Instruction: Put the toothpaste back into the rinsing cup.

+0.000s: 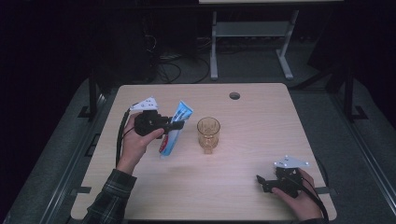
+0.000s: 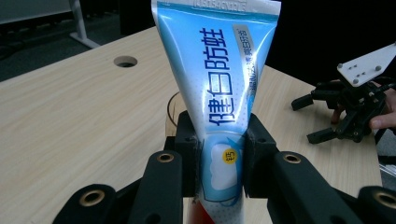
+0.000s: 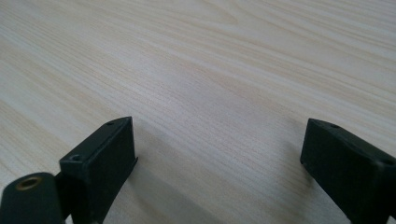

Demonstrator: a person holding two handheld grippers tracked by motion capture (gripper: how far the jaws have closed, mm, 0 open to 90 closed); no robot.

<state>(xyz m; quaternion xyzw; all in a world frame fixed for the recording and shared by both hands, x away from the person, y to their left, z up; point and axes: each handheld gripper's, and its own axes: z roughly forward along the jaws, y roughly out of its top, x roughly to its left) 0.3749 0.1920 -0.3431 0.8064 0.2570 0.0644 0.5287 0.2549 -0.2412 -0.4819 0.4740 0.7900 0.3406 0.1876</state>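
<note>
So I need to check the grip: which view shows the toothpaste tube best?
The left gripper view: the toothpaste tube stands close, clamped between that gripper's jaws. The high view shows it small; the right gripper view looks at the table.

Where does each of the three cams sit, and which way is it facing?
High view: above the person's side, looking forward and down at the table; forearms, hands, both grippers show.
Left gripper view: rides the left gripper, looking along jaws clamped on the toothpaste tube; the right gripper sits farther off.
Right gripper view: rides the right gripper, jaws open over bare wood.
Shared: tube and glass cup in the high and left gripper views.
</note>
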